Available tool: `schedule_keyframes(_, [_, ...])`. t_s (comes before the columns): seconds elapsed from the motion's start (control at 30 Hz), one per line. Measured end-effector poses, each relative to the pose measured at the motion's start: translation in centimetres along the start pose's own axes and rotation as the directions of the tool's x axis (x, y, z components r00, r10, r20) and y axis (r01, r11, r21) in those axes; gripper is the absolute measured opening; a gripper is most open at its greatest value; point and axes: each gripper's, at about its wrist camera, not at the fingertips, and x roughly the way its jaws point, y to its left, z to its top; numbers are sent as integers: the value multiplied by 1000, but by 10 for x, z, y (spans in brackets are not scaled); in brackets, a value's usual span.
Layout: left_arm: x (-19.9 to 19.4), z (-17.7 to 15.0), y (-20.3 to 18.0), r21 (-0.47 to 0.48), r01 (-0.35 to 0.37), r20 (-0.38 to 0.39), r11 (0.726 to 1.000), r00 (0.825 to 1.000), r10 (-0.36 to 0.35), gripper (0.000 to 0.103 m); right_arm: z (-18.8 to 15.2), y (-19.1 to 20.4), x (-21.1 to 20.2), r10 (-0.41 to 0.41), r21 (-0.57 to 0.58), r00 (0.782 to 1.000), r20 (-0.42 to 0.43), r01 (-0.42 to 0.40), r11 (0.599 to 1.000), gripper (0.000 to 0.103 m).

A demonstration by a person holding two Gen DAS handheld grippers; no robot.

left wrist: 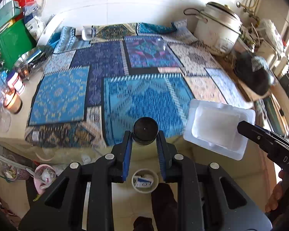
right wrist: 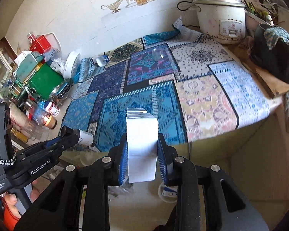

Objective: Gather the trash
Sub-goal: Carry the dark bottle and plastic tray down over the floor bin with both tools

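The patterned cloth (right wrist: 163, 88) covers the tabletop (left wrist: 34, 134) ahead of you. The small white bin (left wrist: 144, 182) sits on the floor at the near edge, right under both loads. Your right tongs (right wrist: 142, 150) are clamped on the white plastic tray (right wrist: 141, 134), held on edge. Your left tongs (left wrist: 144, 144) grip the black-capped bottle (left wrist: 145, 130), its long axis pointing away from you.

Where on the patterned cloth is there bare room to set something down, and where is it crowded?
The patchwork cloth is bare through its middle and front, from the rice cooker across to the left edge. Only a small white item and a clear dome sit near the back. The counter left of the cloth is crowded around the green box.
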Motion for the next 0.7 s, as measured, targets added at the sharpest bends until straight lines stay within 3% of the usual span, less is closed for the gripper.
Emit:
schedule_keyframes(0.3, [27,-81,-5,20,3,-138,1000,990,0,24,-69,-12,24,-46,43,990,-131,52,998,26])
schedule_keyframes(0.5, [79,-126,-14,6,2,-230,1000,973,-1,24,-107,-41,59,-67,66,976,-208,83,994,26])
schedule_keyframes(0.7, [159,-175,-14,-59,-13,-302,998,953,-6,24,-147,-83,110,-67,74,959,-276,91,993,26])
